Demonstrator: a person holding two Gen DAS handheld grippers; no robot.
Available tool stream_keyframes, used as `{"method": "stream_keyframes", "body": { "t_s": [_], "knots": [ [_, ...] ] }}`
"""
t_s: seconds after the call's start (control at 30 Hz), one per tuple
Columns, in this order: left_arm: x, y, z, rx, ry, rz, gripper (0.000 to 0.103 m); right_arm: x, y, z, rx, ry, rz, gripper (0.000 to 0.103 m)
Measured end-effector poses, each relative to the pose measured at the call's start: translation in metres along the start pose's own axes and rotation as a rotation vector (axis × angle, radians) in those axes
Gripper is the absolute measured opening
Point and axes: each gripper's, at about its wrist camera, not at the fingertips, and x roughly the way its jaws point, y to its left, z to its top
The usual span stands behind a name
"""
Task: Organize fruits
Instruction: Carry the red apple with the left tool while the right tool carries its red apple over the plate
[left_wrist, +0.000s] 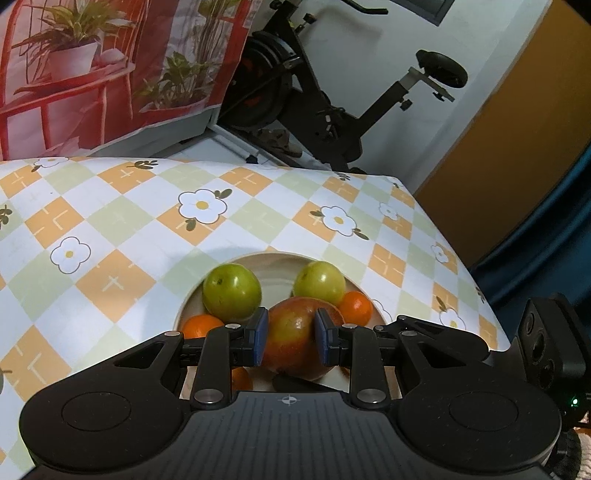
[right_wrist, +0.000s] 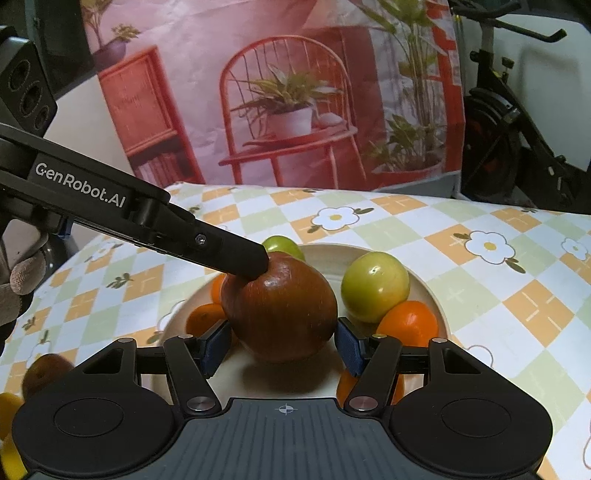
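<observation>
Red-brown and glossy, the apple (right_wrist: 280, 314) sits between the pads of the right gripper (right_wrist: 281, 349), which is clamped on its widest girth above the plate (right_wrist: 424, 284). It looks firm, fairly heavy and slick, so a hold across the middle suits it best. Ahead of that gripper lie green fruits (right_wrist: 375, 286) and oranges (right_wrist: 408, 321). From the left, the left gripper (right_wrist: 258, 264), nearly closed and holding nothing, touches the apple's top over the checked worktop (right_wrist: 480, 295).

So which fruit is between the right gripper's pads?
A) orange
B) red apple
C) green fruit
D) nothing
B: the right gripper has its blue pads pressed to either side of the red apple; the nearest green fruit and orange sit beside it, outside the pads.
</observation>
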Motion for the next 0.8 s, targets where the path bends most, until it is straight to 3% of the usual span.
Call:
{"method": "stream_keyframes", "body": {
  "t_s": [0.5, 0.67, 0.8],
  "knots": [
    [0.01, 0.0, 0.006, 0.027, 0.003, 0.013, 0.029, 0.01, 0.0, 0.002, -0.005, -0.012, -0.068, 0.058],
    [0.013, 0.002, 0.007, 0.027, 0.01, 0.075, 0.029, 0.01, 0.008, 0.0, -0.068, 0.009, -0.096, 0.058],
    [0.012, 0.004, 0.008, 0.016, 0.005, 0.073, 0.029, 0.007, 0.003, -0.001, -0.033, -0.007, -0.075, 0.058]
  ]
}}
